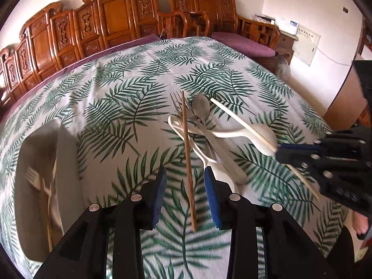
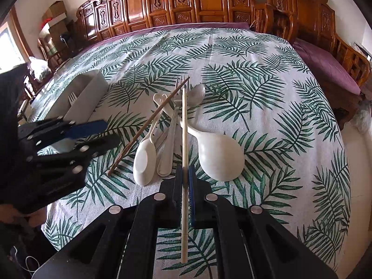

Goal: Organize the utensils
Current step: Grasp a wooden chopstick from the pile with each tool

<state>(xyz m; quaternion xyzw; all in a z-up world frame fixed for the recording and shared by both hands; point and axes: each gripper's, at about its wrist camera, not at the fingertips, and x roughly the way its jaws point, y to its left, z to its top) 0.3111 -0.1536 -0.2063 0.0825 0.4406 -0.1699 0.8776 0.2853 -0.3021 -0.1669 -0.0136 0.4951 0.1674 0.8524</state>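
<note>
A pile of utensils lies mid-table: a brown chopstick (image 1: 187,160), a metal fork (image 1: 177,103), a metal spoon (image 1: 201,107), a white ladle (image 2: 218,155) and a white spoon (image 2: 144,160). My left gripper (image 1: 185,181) is open, its pads either side of the brown chopstick's near end. My right gripper (image 2: 185,176) is shut on a pale chopstick (image 2: 184,139) and holds it above the pile; it also shows at the right of the left wrist view (image 1: 288,150).
A white tray (image 1: 67,144) at the left holds a white fork (image 1: 34,179) and a pale stick. It also shows in the right wrist view (image 2: 90,97). A leaf-print cloth (image 1: 130,74) covers the table. Carved wooden benches (image 1: 111,16) stand behind.
</note>
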